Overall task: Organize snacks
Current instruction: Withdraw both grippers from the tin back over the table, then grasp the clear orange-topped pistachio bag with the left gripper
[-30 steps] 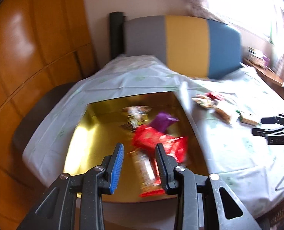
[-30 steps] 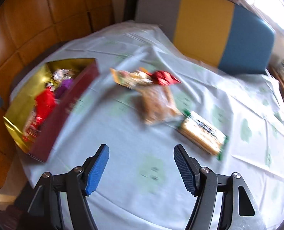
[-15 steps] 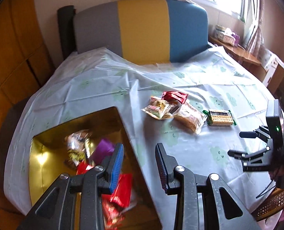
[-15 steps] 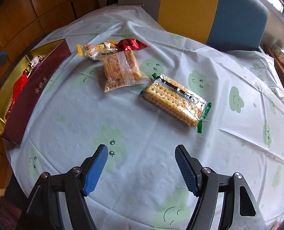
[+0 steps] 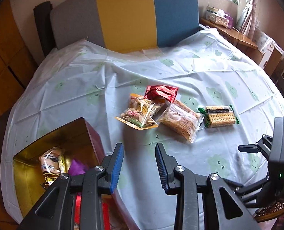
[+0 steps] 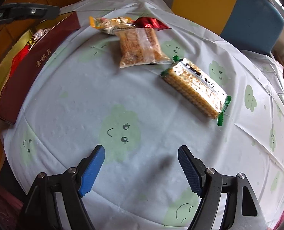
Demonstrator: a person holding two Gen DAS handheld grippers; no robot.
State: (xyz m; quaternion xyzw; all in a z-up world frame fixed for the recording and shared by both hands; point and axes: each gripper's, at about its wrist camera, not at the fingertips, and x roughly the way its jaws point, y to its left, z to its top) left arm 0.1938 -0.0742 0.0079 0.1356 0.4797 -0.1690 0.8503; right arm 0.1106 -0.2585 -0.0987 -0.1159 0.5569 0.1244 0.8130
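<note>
Loose snacks lie on the table: a red packet (image 5: 161, 92), a yellow mixed-snack bag (image 5: 140, 112), a clear bag of biscuits (image 5: 181, 121) and a green-ended cracker pack (image 5: 219, 116). The same cracker pack (image 6: 196, 88) and biscuit bag (image 6: 140, 48) show in the right wrist view. A dark red box with a gold inside (image 5: 73, 134) at the lower left holds several packets. My left gripper (image 5: 139, 160) is open and empty beside the box's right wall. My right gripper (image 6: 141, 163) hangs over bare cloth below the crackers, jaws opening, nothing between them.
A light tablecloth with green cloud faces (image 6: 120, 128) covers the round table. A grey, yellow and blue seat back (image 5: 124, 15) stands behind it. Wooden panelling (image 5: 2, 57) is on the left, and a wooden shelf with boxes (image 5: 230, 30) is at the far right.
My left gripper swung from over the box to the right, towards the loose snacks. My right gripper sank closer to the cloth and its jaws spread wider.
</note>
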